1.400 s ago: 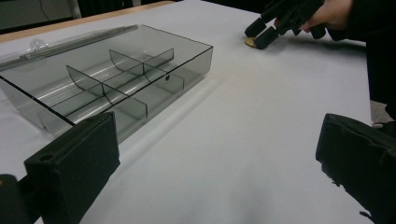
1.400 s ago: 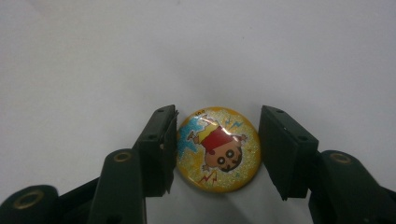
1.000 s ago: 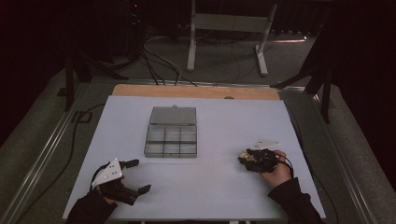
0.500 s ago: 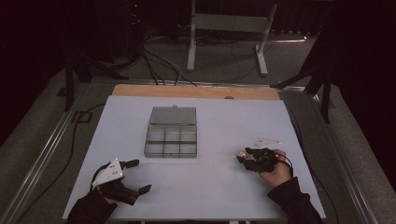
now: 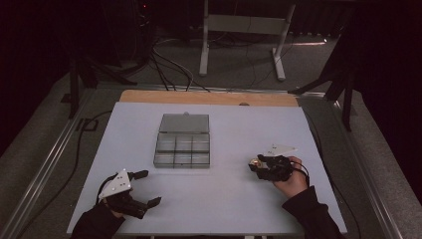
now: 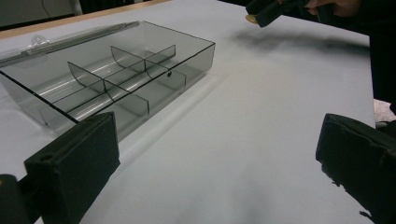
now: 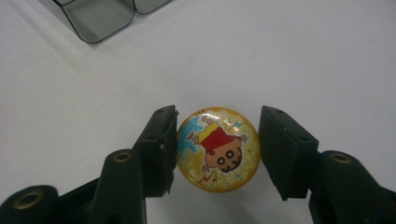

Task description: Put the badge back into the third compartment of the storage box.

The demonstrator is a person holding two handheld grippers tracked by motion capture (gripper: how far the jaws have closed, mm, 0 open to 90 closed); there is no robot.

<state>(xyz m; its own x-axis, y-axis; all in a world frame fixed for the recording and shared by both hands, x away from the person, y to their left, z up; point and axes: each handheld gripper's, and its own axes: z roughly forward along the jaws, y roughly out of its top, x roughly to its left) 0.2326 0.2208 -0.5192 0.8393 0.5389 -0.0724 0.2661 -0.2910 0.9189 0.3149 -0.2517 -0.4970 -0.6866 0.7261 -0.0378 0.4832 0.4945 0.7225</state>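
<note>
The right claw (image 7: 218, 149) sits near the counter's (image 5: 224, 199) right edge, a round cartoon badge (image 7: 218, 148) between its jaws, which look not quite closed. The left claw (image 5: 144, 188), wide open and empty, sits by the near-left corner; the divided box (image 5: 183, 141) lies between them.

round yellow cartoon badge (image 7: 218, 149) | face-up | clear divided box (image 5: 182, 140) | open, mid-table

The high view looks forward and down from above the person's side, taking in the whole bench (image 5: 224, 199). The left gripper view sits low near the bench surface, facing across it toward the clear divided box (image 6: 116, 79), which the high view shares (image 5: 183, 140). The right gripper view looks steeply down, very close on a cartoon badge (image 7: 218, 148), with a box corner at its top edge.
</note>
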